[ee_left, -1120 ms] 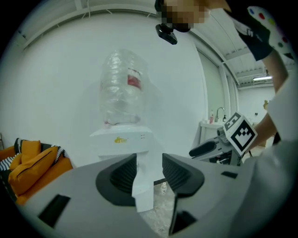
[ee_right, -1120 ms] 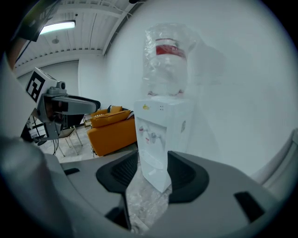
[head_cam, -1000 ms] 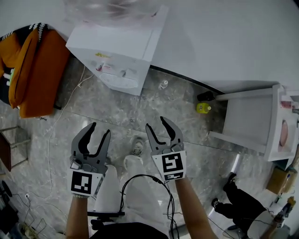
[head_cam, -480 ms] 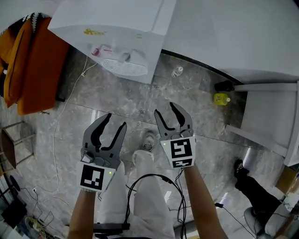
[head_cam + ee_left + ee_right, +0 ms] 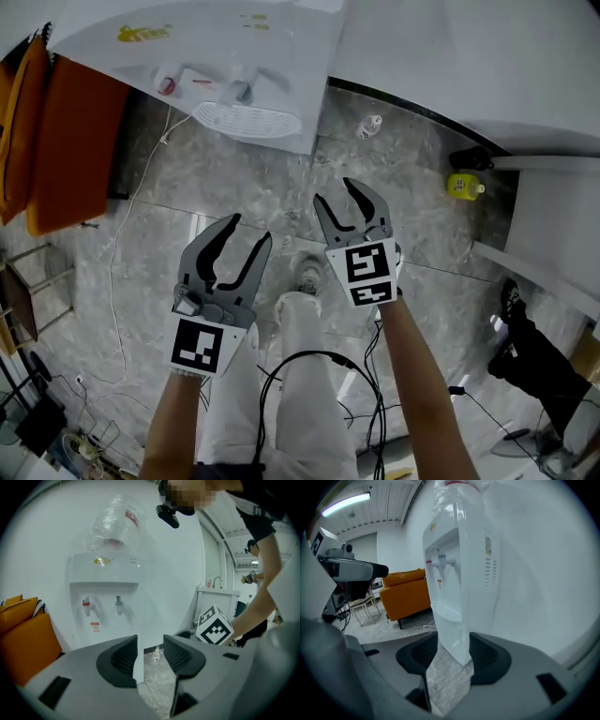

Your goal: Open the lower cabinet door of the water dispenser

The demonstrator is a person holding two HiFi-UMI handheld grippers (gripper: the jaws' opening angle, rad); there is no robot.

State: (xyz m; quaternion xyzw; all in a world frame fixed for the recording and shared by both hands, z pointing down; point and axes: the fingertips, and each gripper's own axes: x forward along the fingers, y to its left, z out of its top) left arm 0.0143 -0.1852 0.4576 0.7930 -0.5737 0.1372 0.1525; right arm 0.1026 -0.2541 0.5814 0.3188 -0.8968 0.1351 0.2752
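The white water dispenser [image 5: 234, 66] stands against the wall, with two taps and a drip tray [image 5: 248, 120] on its front. Its lower cabinet front [image 5: 449, 637] shows below the tray and looks closed. My left gripper [image 5: 247, 232] hangs above the floor, short of the dispenser, open, with nothing between its fingers. My right gripper [image 5: 338, 193] is beside it, a little farther forward, also open and empty. In the left gripper view the dispenser [image 5: 105, 597] is straight ahead, past the open left gripper [image 5: 150, 653]. In the right gripper view it fills the middle behind the right gripper [image 5: 452, 660].
An orange sofa [image 5: 66, 141] stands left of the dispenser. A small bottle [image 5: 371, 126], a yellow item [image 5: 464, 185] and a black one [image 5: 469, 157] lie by the wall. A white cabinet [image 5: 553, 234] is at the right, another person's legs [image 5: 544, 366] below it. A cable [image 5: 122, 281] trails over the floor.
Both grippers and the head camera have sunk toward the floor. The dispenser has slid up and grown larger in the head view. Both jaws stay open as before.
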